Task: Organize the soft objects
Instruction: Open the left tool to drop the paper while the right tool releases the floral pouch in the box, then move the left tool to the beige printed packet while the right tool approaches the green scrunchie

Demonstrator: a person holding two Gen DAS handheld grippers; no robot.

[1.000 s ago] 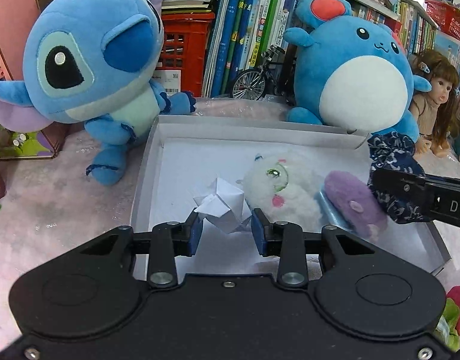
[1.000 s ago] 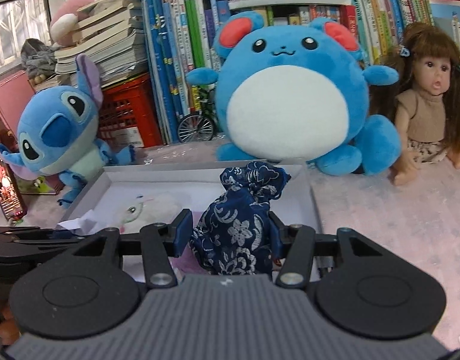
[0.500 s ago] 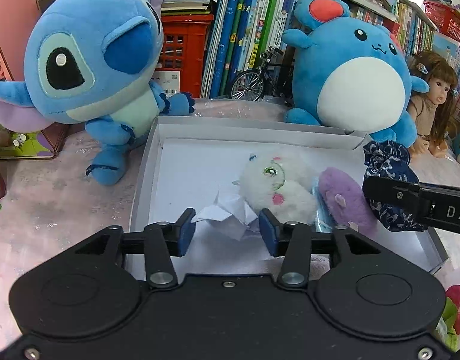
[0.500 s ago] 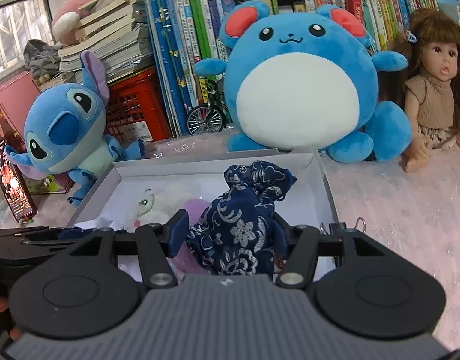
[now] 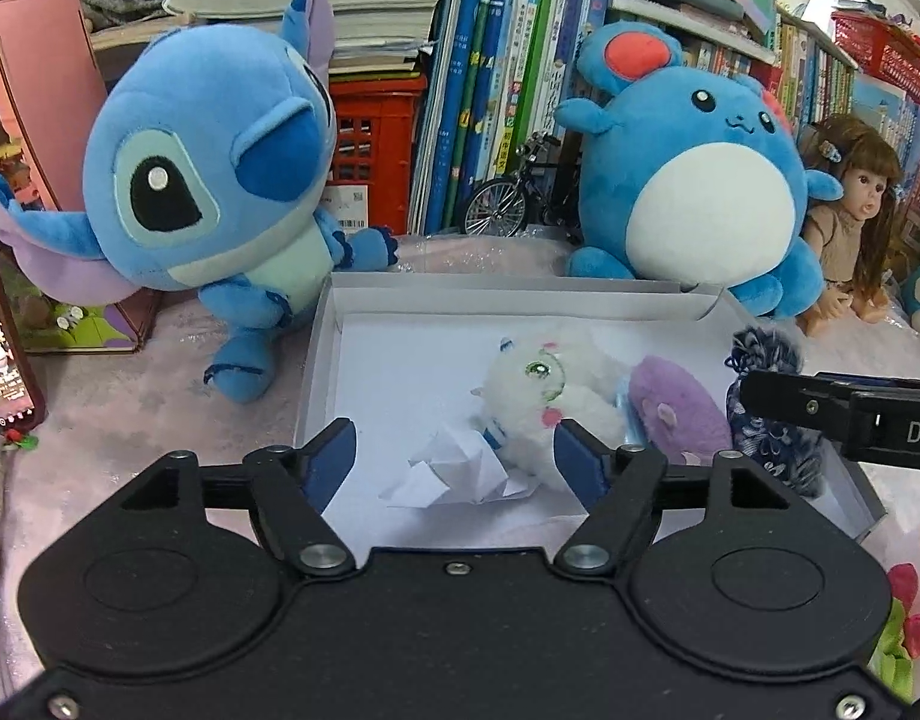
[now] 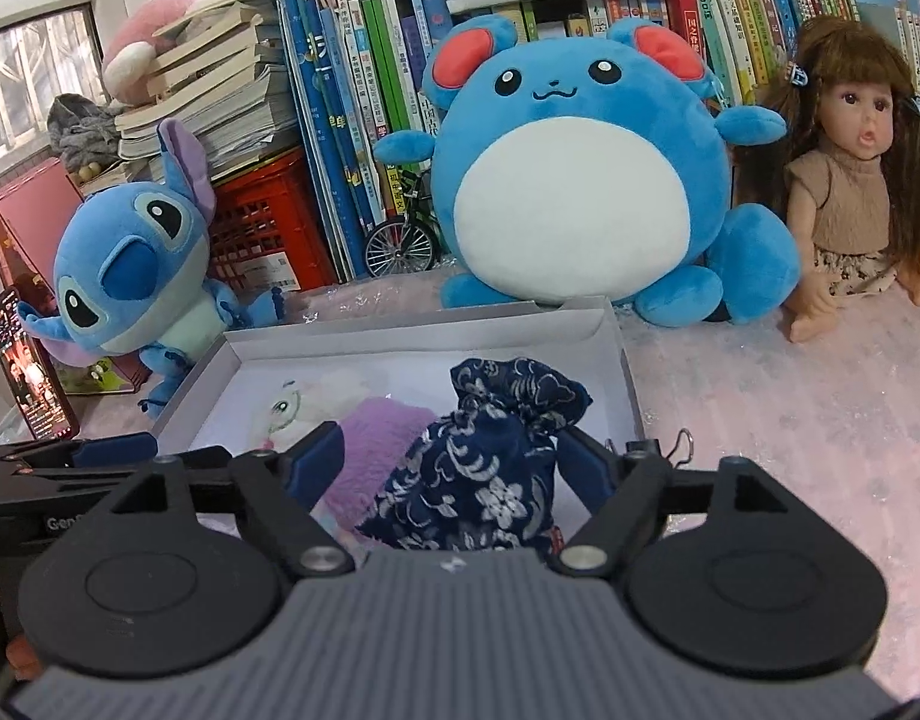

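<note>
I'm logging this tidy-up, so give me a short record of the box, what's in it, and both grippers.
container: white box, open top
contents: crumpled white paper, white plush, purple plush, navy floral pouch
left gripper: opening, paper between jaws, pads clear
right gripper: opening, pouch between jaws, released

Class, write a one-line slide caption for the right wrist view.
Right gripper opening around a navy floral pouch in the white box.

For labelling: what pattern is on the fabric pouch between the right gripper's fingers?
Navy blue with white floral print on the pouch, clearest in the right wrist view.
</note>
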